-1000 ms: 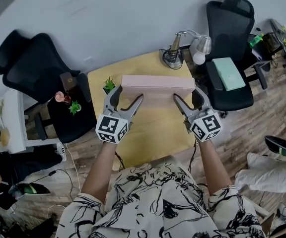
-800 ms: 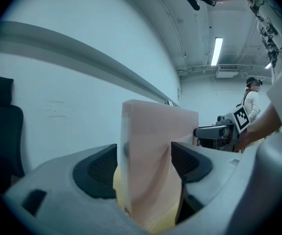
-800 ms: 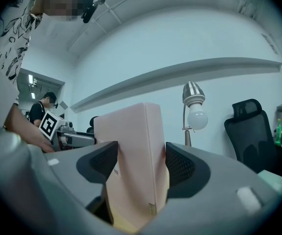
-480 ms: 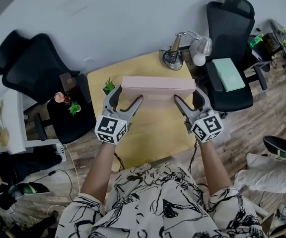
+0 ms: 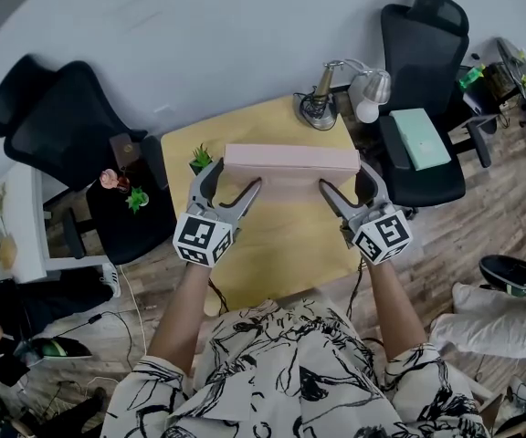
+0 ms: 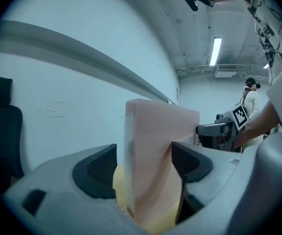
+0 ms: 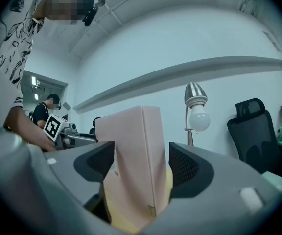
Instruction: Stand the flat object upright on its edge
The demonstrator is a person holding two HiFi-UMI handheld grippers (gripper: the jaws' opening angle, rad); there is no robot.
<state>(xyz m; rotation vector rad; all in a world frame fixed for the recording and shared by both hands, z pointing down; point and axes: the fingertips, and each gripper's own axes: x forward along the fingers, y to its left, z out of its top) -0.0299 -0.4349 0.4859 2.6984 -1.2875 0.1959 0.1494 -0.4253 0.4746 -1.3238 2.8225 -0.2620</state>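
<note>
Pink box [image 5: 290,159] upright on wooden table [image 5: 281,245]

A pale pink flat box [image 5: 290,158] stands upright on one long edge on the yellow tabletop [image 5: 272,245]. It sits just above the middle of the head view, its length running left to right. Its top edge is level and its broad faces are plain.

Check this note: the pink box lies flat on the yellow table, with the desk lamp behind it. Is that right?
One thing is wrong: the pink box does not lie flat. It stands upright on its long edge on the yellow table, with the desk lamp behind it. The left gripper view shows it standing upright.
</note>
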